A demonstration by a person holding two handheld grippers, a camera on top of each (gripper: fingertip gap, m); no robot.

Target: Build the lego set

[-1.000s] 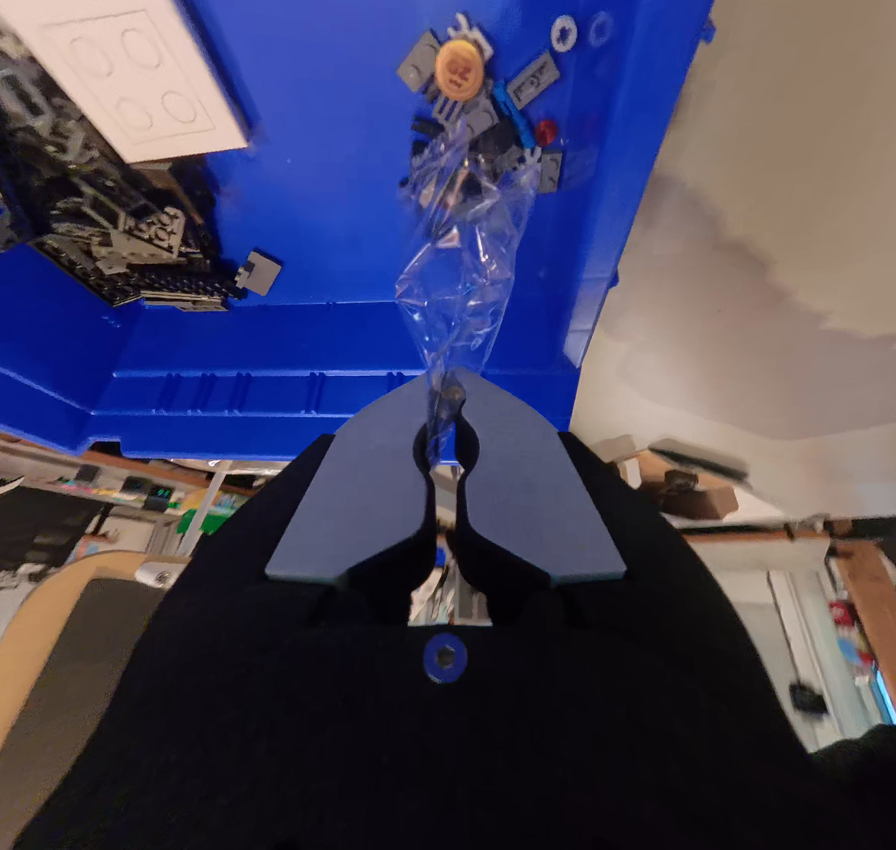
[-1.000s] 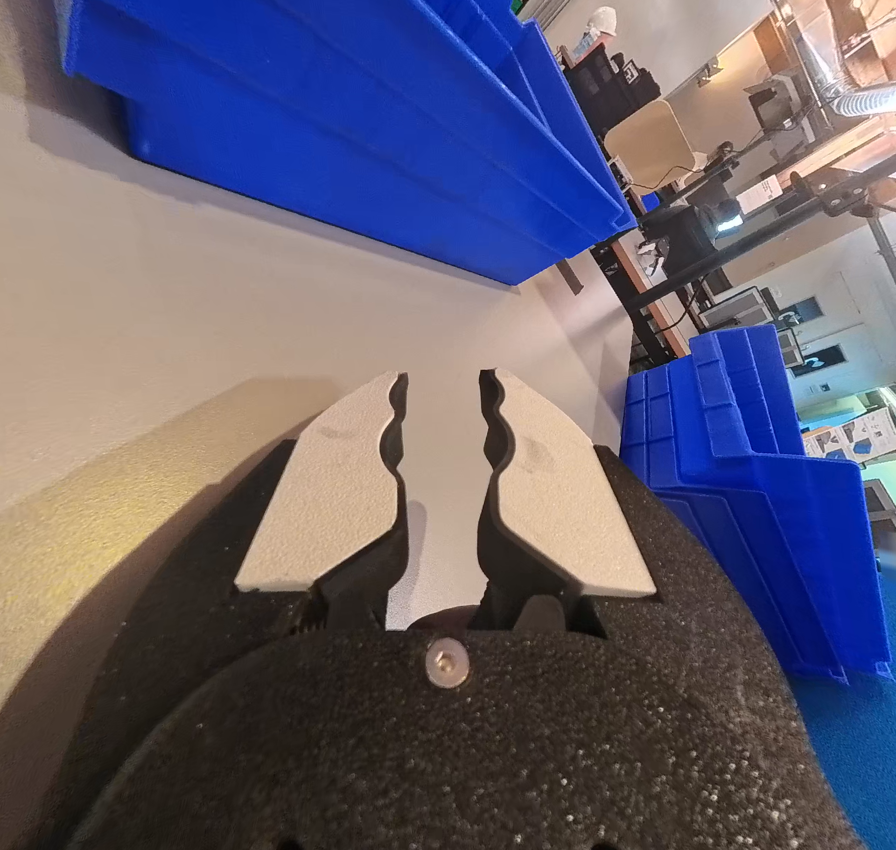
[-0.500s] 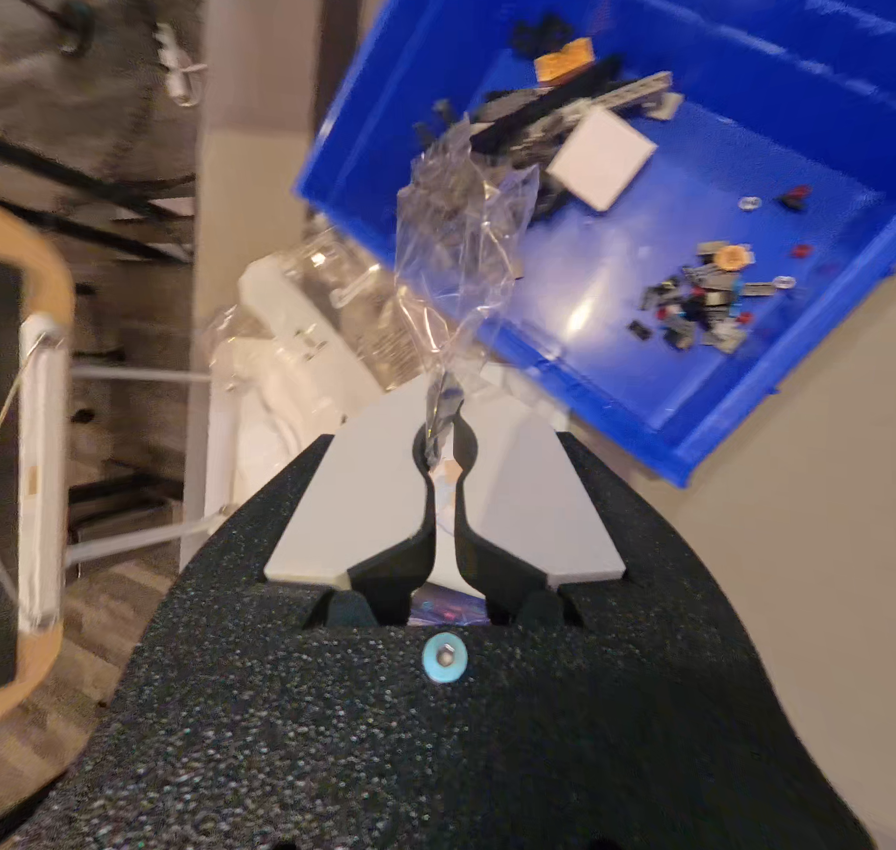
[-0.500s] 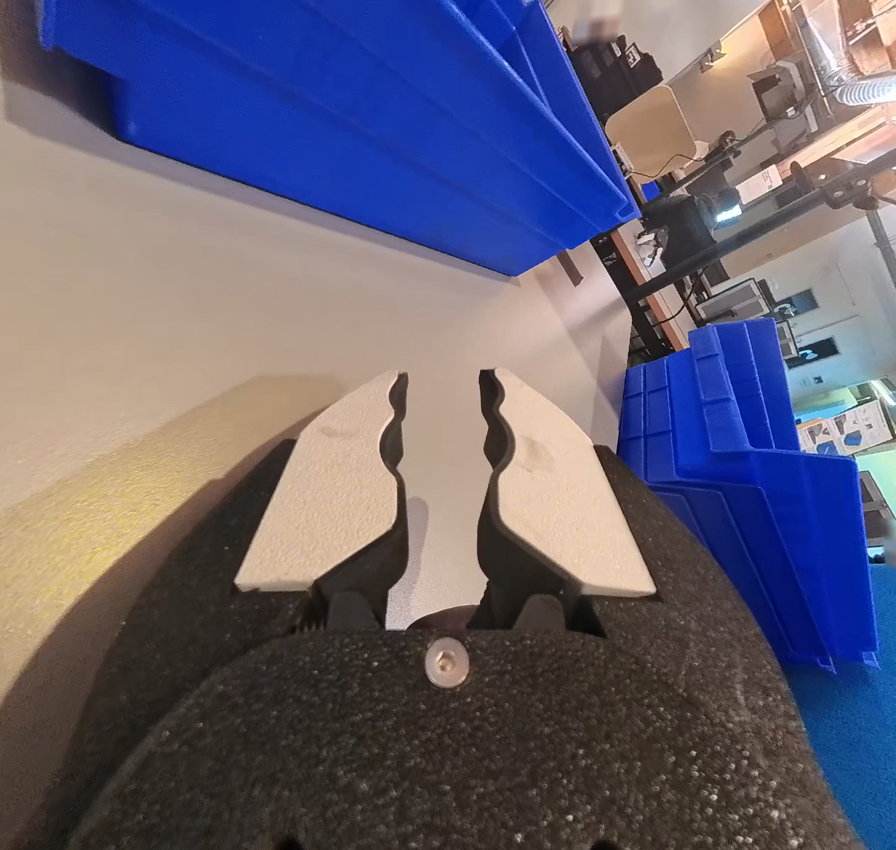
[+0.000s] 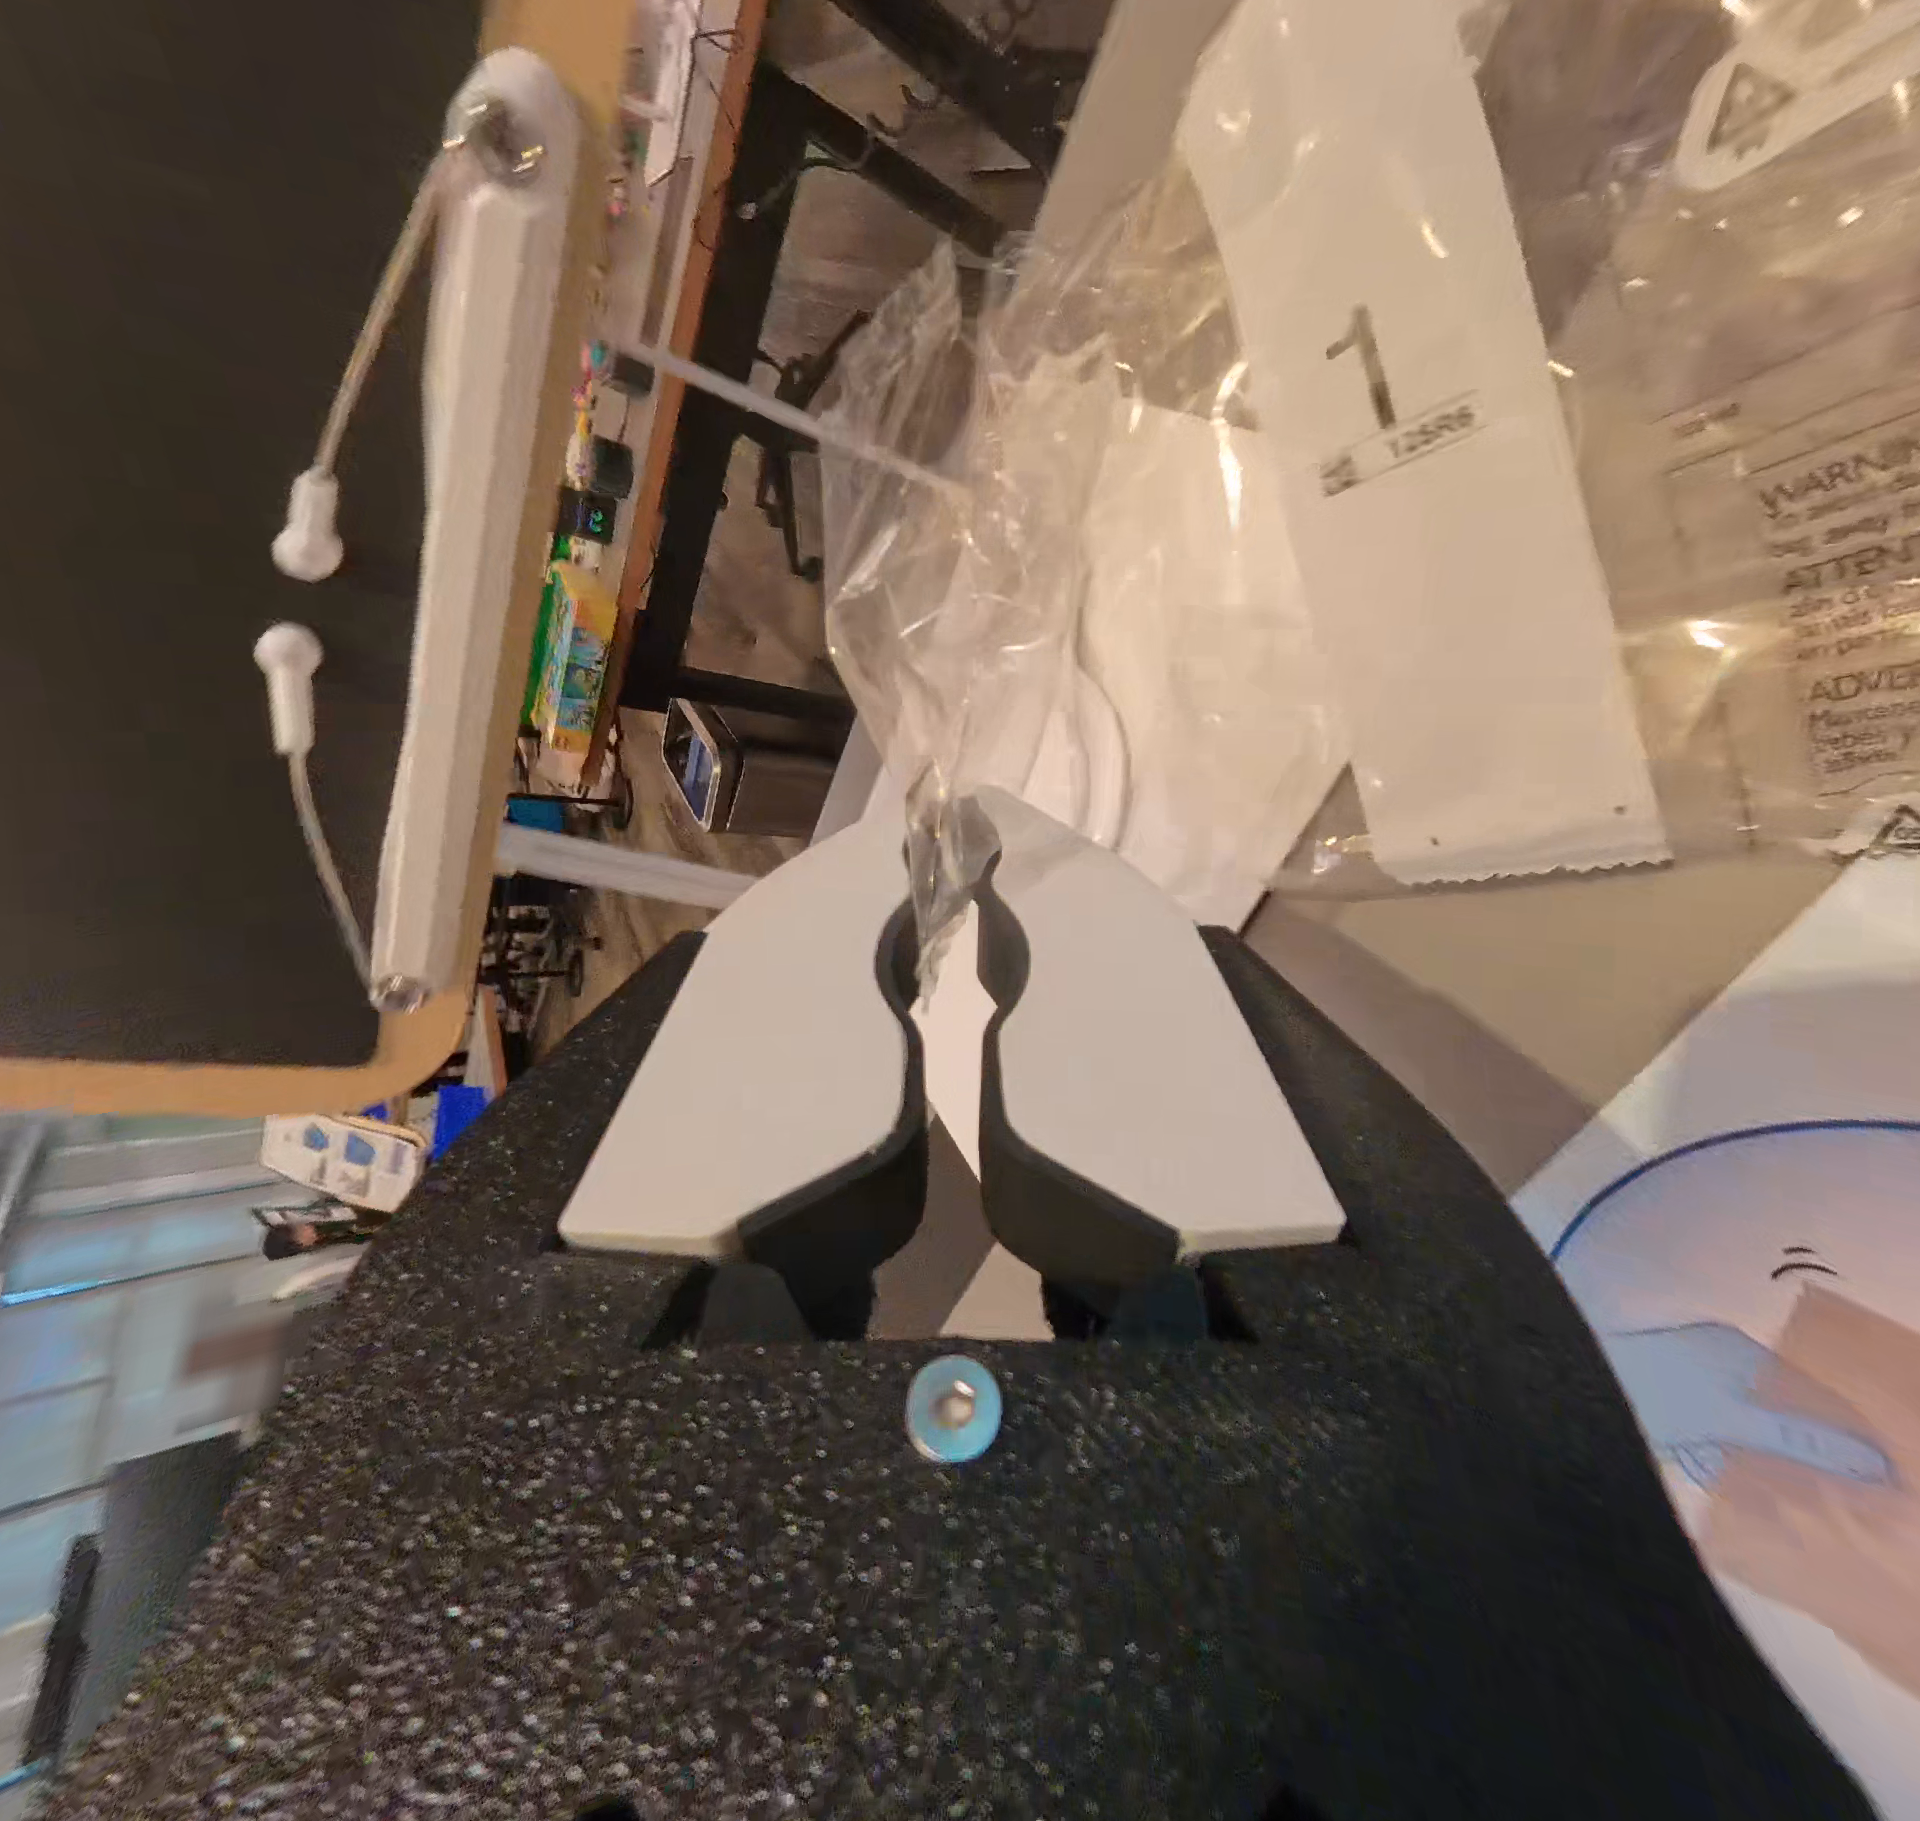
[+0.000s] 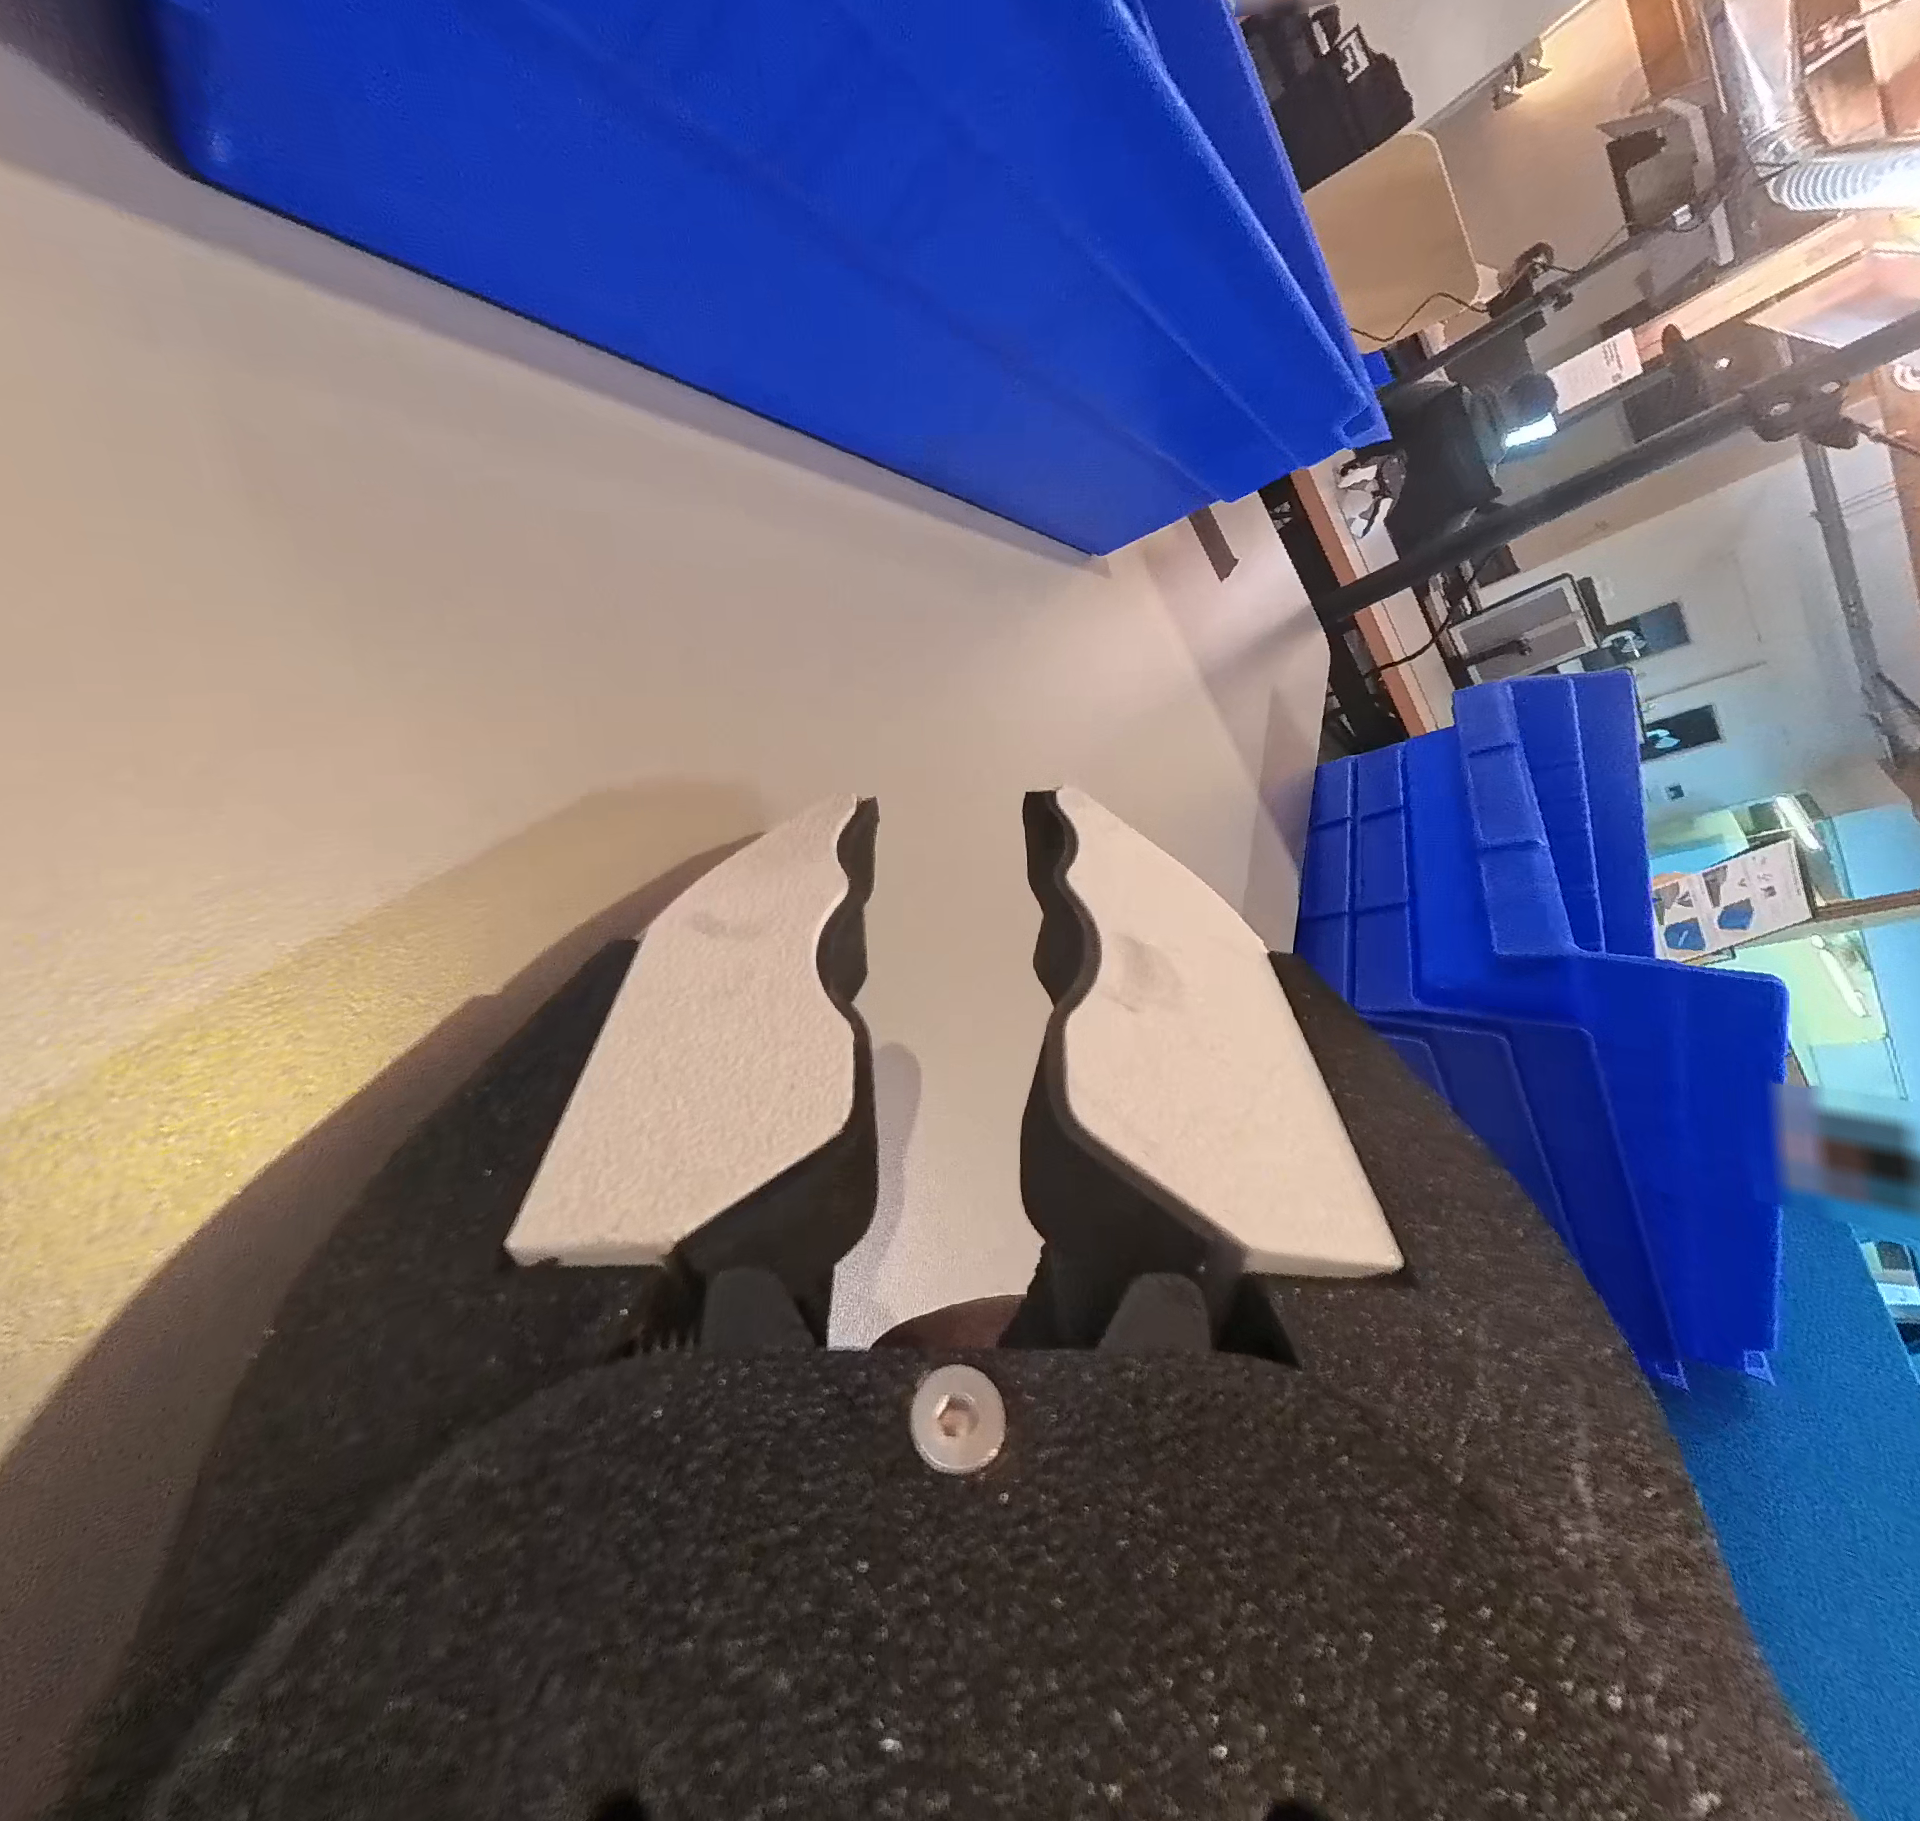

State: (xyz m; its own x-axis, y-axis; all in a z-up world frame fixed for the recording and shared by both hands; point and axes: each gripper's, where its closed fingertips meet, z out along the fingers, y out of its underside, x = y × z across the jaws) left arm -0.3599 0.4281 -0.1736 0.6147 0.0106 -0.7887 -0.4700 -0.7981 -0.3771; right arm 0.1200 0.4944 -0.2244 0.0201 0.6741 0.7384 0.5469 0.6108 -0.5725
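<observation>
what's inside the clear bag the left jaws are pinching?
Nothing visible inside the clear plastic bag; it looks empty and crumpled. Through it show white packaging and a table leg. The pinched end is hidden between the left gripper jaws.

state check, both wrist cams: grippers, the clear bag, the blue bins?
left gripper: shut, pinching the bag's twisted end
clear plastic bag: crumpled, looks empty, held
right gripper: open, nothing between the fingers
long blue bin: resting on the table
stacked blue bins: nested

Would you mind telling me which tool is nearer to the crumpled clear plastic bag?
Left. The left tool is shut on the clear plastic bag's twisted end. The right tool is open over bare tabletop beside blue bins; no bag shows in its view.
</observation>
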